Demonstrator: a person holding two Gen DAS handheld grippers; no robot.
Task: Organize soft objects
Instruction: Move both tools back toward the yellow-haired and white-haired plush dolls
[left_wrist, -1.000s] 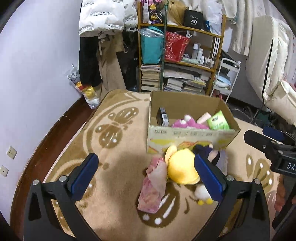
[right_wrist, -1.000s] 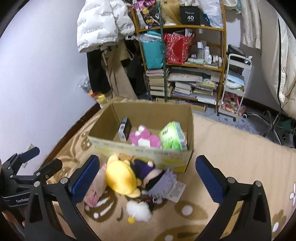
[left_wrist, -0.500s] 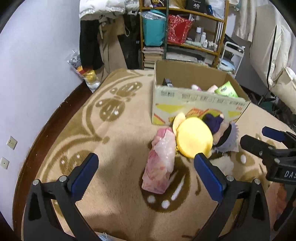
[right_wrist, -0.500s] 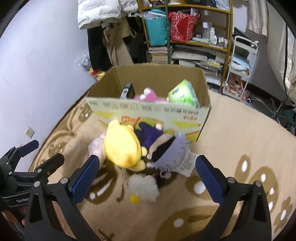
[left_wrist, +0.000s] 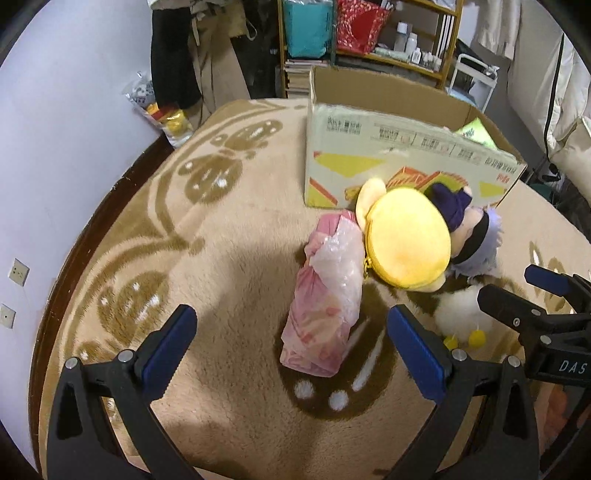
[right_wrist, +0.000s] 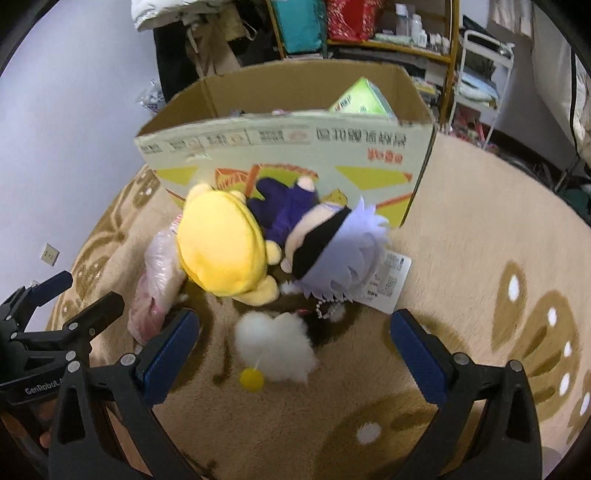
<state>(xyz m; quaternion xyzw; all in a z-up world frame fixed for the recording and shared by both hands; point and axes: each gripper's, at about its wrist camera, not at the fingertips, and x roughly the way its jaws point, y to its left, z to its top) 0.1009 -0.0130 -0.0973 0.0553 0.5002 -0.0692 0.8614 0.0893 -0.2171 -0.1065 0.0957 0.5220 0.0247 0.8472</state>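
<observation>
Pink bagged bundle (left_wrist: 325, 299) lies lengthwise between the wide-open left gripper (left_wrist: 291, 347) fingers at frame centre; right gripper (right_wrist: 293, 350), also wide, frames the white pompom (right_wrist: 275, 345)

A lived-in room of a home is shown. The floor is covered by a beige patterned carpet (left_wrist: 229, 206). A wooden shelf (left_wrist: 391, 40) crowded with books, bags and bottles is seen against the wall, clothes (left_wrist: 173, 51) are hung beside it, and a white quilted jacket (right_wrist: 162, 14) hangs above.
</observation>
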